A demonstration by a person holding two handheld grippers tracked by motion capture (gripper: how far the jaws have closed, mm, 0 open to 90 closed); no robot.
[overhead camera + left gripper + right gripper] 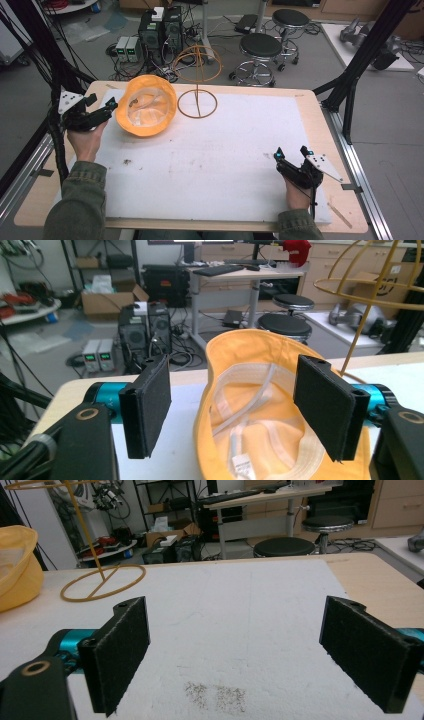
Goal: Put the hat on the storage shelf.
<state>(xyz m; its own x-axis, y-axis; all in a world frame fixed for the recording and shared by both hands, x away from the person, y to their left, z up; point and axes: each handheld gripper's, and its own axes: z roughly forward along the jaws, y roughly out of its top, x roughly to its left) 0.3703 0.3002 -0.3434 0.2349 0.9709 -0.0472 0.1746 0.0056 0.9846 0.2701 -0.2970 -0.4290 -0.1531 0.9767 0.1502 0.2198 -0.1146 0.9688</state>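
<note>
We see the left gripper point(102, 107) with jaws spread wide, just left of the yellow hat point(146, 105) lying upturned on the white mat point(210, 155); the right gripper point(291, 153), jaws likewise apart, rests well away from the hat, whose wire stand point(197, 85) sits just beside it

Orange cap point(146, 105) lies upside-down beside wire stand point(197, 80).

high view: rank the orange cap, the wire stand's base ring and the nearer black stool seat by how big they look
1. orange cap, clearly the largest.
2 and 3. base ring of the wire stand and nearer stool seat: they look about alike, so no ranking. The stool stands farther from the camera, on the floor beyond the table, so it may really be bigger.
</note>
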